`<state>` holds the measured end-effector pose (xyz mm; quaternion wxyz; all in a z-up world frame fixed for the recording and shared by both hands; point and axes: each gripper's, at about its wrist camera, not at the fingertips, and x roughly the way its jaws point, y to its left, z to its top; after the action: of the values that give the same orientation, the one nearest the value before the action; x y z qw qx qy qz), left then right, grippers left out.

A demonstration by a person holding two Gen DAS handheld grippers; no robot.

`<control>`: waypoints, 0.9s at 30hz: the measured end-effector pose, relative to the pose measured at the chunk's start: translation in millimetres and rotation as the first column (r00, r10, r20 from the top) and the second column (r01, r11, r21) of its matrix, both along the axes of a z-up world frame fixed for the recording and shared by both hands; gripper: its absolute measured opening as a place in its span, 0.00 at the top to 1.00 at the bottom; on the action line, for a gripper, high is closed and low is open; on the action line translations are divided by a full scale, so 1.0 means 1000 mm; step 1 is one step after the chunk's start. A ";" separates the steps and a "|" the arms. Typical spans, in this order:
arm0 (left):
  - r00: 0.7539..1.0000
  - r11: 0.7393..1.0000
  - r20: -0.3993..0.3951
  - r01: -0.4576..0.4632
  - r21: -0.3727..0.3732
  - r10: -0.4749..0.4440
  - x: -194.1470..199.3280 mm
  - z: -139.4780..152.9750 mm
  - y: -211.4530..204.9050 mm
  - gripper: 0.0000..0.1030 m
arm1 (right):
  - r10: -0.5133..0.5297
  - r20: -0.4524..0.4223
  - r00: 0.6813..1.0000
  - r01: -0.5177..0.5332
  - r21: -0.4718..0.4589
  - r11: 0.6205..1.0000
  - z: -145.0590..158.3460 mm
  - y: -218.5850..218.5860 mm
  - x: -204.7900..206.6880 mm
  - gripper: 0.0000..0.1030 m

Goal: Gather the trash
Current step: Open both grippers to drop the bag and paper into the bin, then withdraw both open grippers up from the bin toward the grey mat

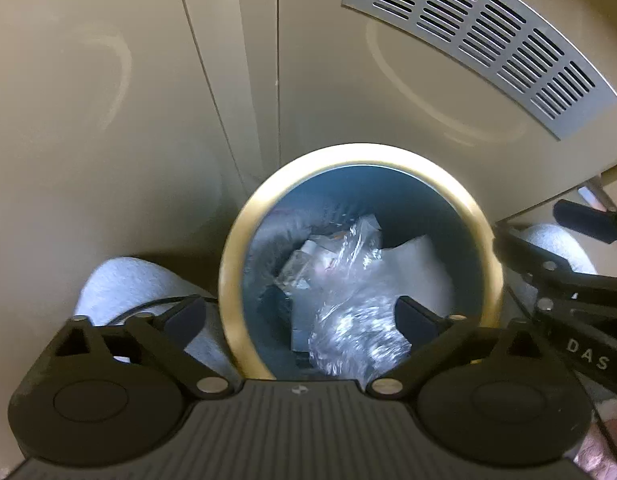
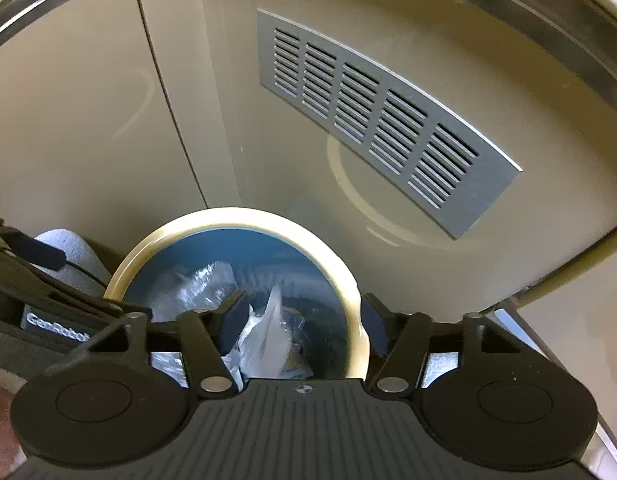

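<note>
Your left gripper [image 1: 298, 314] is spread wide above the round blue bin with a cream rim [image 1: 484, 240], gripping nothing. Your right gripper [image 2: 304, 316] is also spread, its fingers straddling the bin's rim [image 2: 358, 320], one inside and one outside. Crumpled clear plastic trash [image 1: 348, 280] lies inside the bin.

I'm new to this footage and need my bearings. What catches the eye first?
A round bin with a pale gold rim, blue inside, sits low in the centre of both views. Crumpled clear plastic wrap and white paper lie in it. Behind it, a grey slotted vent is set in the beige panel.
</note>
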<state>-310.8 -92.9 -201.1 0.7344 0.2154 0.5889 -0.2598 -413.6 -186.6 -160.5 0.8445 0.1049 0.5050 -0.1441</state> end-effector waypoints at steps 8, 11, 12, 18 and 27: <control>0.999 1.000 0.049 0.020 0.000 -0.020 -0.013 0.037 0.013 0.00 | -0.038 0.054 0.998 0.036 0.039 0.999 0.032 -0.007 -0.022 0.22; 0.992 1.000 0.128 0.000 -0.008 0.001 -0.022 0.055 0.022 0.00 | -0.046 0.100 0.994 0.042 0.041 0.998 0.051 -0.003 -0.035 0.20; 0.987 1.000 0.159 -0.009 -0.010 0.011 -0.026 0.062 0.025 0.00 | -0.046 0.114 0.992 0.041 0.039 0.998 0.056 -0.001 -0.040 0.20; 0.961 0.999 0.272 -0.044 -0.017 0.047 -0.044 0.096 0.034 0.00 | 0.019 0.174 0.985 -0.014 -0.028 0.999 0.079 0.021 -0.059 0.17; 0.949 0.999 0.316 -0.014 -0.031 0.023 -0.057 0.112 0.040 0.00 | 0.060 0.195 0.979 -0.048 -0.065 0.997 0.094 0.037 -0.074 0.13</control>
<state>-367.7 -52.9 -89.6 0.8245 0.2384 0.4620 -0.2234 -487.9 -149.7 -66.2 0.8968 0.0795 0.4169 -0.1250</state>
